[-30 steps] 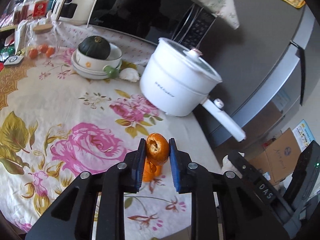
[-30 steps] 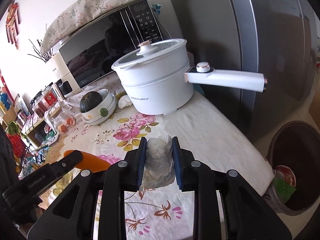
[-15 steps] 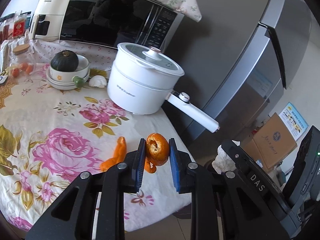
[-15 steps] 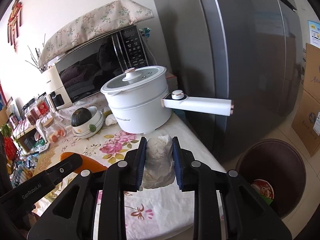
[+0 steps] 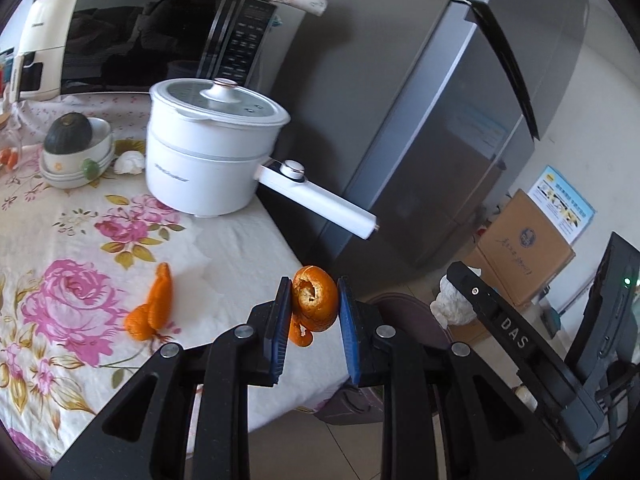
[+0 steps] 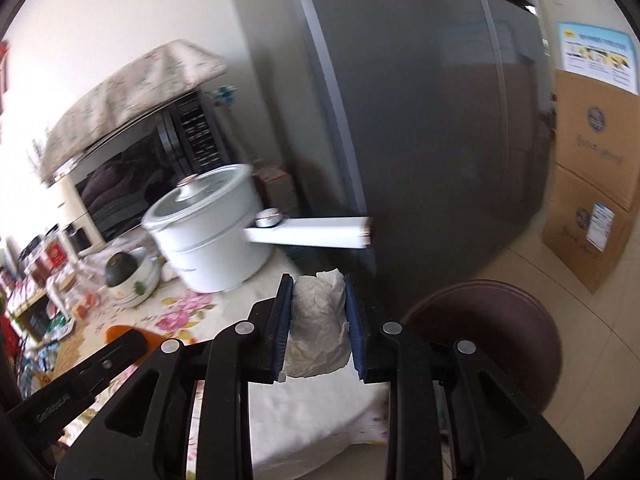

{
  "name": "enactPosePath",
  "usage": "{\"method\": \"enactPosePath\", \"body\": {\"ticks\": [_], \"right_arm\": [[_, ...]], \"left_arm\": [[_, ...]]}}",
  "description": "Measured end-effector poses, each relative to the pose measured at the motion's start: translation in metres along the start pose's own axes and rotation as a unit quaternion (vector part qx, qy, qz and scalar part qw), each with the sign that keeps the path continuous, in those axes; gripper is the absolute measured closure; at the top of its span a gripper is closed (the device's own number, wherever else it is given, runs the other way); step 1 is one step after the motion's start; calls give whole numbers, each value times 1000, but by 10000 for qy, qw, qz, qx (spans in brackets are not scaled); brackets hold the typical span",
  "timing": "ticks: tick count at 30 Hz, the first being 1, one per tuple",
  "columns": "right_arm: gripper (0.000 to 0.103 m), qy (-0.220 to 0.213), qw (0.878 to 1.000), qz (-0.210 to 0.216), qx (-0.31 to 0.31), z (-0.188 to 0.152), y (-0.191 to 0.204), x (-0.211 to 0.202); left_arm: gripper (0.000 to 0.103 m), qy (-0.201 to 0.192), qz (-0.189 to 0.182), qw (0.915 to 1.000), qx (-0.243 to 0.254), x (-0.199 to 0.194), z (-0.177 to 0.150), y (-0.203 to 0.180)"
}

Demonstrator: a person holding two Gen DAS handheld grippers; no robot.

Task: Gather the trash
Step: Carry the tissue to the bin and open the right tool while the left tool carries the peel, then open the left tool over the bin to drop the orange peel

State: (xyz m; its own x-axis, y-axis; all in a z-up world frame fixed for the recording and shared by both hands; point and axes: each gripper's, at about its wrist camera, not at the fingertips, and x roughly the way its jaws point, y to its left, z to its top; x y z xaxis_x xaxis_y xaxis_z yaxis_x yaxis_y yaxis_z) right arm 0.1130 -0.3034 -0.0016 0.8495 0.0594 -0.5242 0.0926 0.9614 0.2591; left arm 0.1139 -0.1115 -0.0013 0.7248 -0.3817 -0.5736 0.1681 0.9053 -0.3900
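Peel [image 5: 315, 298] pinched in left tool [image 5: 313, 304] — tissue wad [image 6: 319, 320] clamped in right tool [image 6: 319, 312].

Grey fridge [image 6: 432, 128] filling twelve to two o'clock; cloth-draped microwave [image 5: 160, 36] at eleven; floral tabletop [image 5: 80, 240] at nine; cardboard boxes [image 6: 592, 184] on pale tiled floor [image 6: 592, 320] at three.

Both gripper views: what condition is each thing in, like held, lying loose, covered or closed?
Left gripper: shut on orange peel.
Right gripper: shut on crumpled tissue.
Second peel: lying loose on the tablecloth.
White pot: lid on.
Trash bin: open-topped.
Fridge: closed.
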Motion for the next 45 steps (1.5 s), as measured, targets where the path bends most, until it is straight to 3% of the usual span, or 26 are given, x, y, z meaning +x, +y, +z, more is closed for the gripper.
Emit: {"method": "enactPosePath", "body": {"ticks": [11,14,15,16,18,21,25,32,38,40,41,42,45], "right_arm": [[76,444,9918,-1099,479,9,-82,32],[60,692,9859,-1377,652,7,-98,43],[43,759,9841,-1439,707,6,-102,45],[34,798,9816,-1546,792,4,-109,47],[32,818,9775,-1720,901,3,-120,46],[17,749,9735,-1872,1079,4,-133,41],[8,544,9653,-2203,1297,6,-148,26],[7,157,9443,-2709,1859,5,-191,-3],[7,26,9297,-2773,2423,0,-222,-20],[7,-16,9266,-2787,2524,-1,-226,-22],[7,-29,9255,-2792,2560,-2,-227,-22],[7,-36,9249,-2786,2589,-1,-229,-21],[7,0,9255,-2745,2608,-1,-224,-18]], "left_arm": [[80,311,-354,9977,490,35,-13,-63],[80,411,-448,9964,598,46,-16,-79],[80,440,-471,9960,624,49,-17,-82],[80,475,-498,9955,655,52,-19,-87],[80,550,-560,9943,721,60,-22,-97],[80,645,-637,9928,777,71,-25,-109],[80,751,-732,9912,803,83,-28,-121],[80,984,-907,9864,951,106,-36,-149],[79,1097,-968,9808,1287,130,-40,-184],[69,1253,-966,9756,1522,143,-42,-196],[52,1270,-906,9744,1620,145,-43,-200],[44,1238,-865,9743,1669,145,-43,-201],[39,1194,-919,9722,1794,137,-45,-194]]}}
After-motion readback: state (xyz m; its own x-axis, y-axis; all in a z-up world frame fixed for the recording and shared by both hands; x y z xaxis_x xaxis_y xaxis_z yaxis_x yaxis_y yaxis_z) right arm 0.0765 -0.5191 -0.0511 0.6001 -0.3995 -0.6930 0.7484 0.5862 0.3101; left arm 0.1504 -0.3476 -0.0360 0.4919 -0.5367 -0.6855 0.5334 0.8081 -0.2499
